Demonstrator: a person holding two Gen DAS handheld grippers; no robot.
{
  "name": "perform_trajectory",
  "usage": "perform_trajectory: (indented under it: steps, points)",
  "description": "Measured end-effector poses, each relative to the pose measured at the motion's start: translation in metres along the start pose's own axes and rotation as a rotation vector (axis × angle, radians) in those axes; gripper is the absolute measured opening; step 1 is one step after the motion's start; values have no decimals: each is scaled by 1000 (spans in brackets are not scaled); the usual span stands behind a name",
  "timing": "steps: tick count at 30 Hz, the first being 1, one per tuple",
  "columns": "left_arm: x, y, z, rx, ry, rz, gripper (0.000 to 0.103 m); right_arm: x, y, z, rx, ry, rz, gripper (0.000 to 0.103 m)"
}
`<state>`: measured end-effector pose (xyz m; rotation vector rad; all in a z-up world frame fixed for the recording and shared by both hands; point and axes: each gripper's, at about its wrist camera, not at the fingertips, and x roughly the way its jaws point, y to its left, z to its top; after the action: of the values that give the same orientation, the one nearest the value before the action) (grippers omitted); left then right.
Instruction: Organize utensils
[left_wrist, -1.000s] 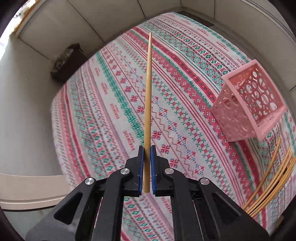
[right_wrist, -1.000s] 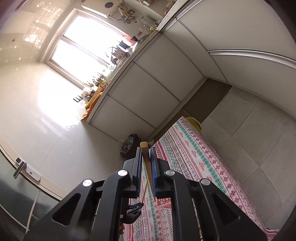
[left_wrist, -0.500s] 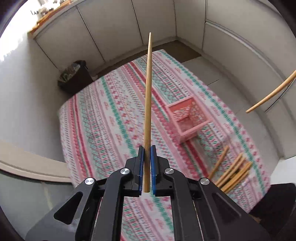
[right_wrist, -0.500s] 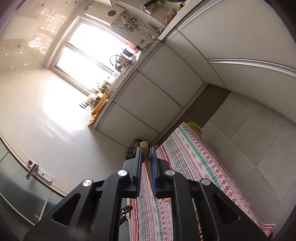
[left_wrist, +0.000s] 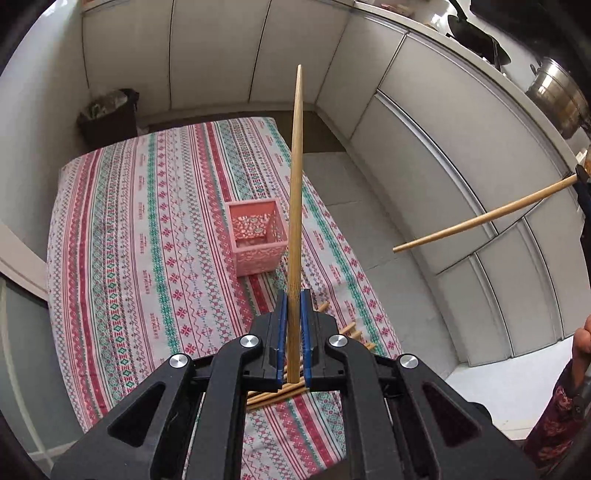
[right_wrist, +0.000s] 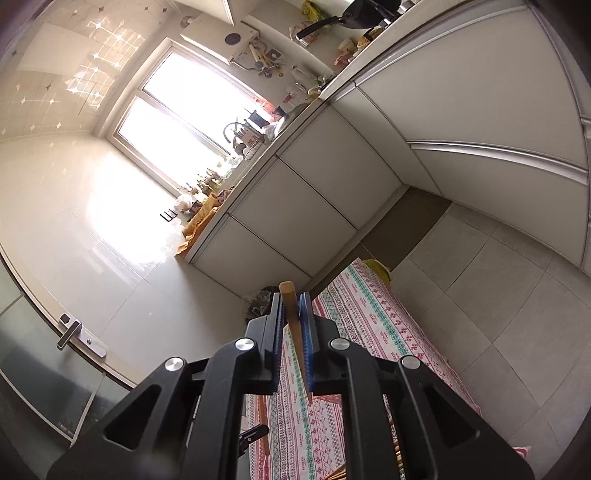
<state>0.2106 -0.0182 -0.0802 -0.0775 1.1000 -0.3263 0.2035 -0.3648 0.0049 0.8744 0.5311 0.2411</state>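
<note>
Above the pink basket (left_wrist: 257, 236), left gripper (left_wrist: 291, 332) clamps a chopstick (left_wrist: 295, 206) upright; right gripper (right_wrist: 291, 332) pinches another chopstick (right_wrist: 293, 325), off to the basket's right. Loose chopsticks (left_wrist: 351, 332) lie near the basket.

Basket (left_wrist: 256, 236) sits on the cloth (left_wrist: 140, 236), mid-right. Loose chopsticks (left_wrist: 273, 397) lie nearer, partly hidden. Bin (left_wrist: 109, 114), probably, beyond cloth's far-left corner.

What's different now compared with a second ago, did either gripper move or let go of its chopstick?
The left gripper has risen and drawn back: the pink basket looks smaller and farther, and the right gripper's chopstick has come into its view. Neither let go. The left's chopstick, the loose chopsticks and the basket stayed put.
</note>
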Motion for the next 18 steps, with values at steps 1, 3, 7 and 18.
perform_trajectory:
  steps: [1, 3, 7, 18]
  points:
    - [5, -1, -5, 18, 39, 8, 6, 0, 0, -2, -3, 8, -3, 11]
    - [22, 1, -25, 69, 134, 55, 6, -1, -2, -7, -10, 29, -13, 11]
    - [71, 40, -80, 108, 372, 168, 6, -3, -10, -23, -20, 70, -31, 11]
    - [108, 119, -140, 18, 539, 238, 12, 18, -36, -51, 29, 154, -68, 11]
